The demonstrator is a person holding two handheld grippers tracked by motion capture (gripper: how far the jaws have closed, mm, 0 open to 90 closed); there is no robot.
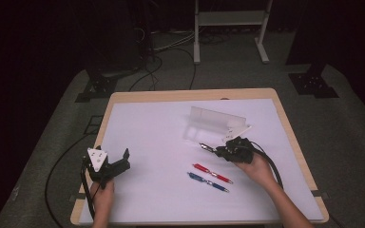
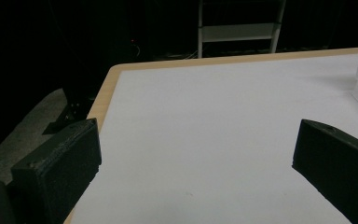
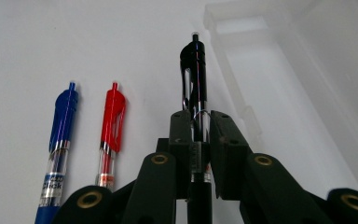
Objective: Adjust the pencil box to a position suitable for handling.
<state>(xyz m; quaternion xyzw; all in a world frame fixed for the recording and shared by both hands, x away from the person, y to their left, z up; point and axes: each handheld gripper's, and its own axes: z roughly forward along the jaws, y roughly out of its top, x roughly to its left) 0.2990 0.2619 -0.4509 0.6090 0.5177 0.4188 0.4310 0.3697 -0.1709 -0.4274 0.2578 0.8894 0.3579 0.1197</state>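
**Black pen clamped in the right gripper beside the clear box**

While the right gripper (image 3: 197, 140) has its jaws pressed together on the barrel of a black pen (image 3: 193, 70), the pen's clip end sticks out beyond the jaws toward a clear plastic box (image 3: 279, 93). From the high view the black pen (image 1: 206, 147) sits just in front of that box (image 1: 214, 124), right of the table's middle and nearer the far edge than the near one.

A red pen (image 1: 212, 173) and a blue pen (image 1: 207, 182) lie side by side on the white sheet, close together and roughly parallel, toward the near edge and just left of the right hand (image 1: 256, 168). In the right gripper view they lie flat to the left of the held pen, blue (image 3: 60, 135) outermost, red (image 3: 111, 126) between it and the jaws.

Open white surface runs wide to the left of the pens and box, reaching the left edge, and a bare strip lies between the box and the far edge of the table (image 1: 190, 95). The right edge is well apart from the right gripper (image 1: 235, 149).

That right forearm comes in from the near right corner, slanting inward.

Near the near left corner, the left gripper (image 1: 116, 161) rests in the left hand (image 1: 102, 192), jaws spread wide apart with nothing between them, pointing across the sheet toward the far edge.
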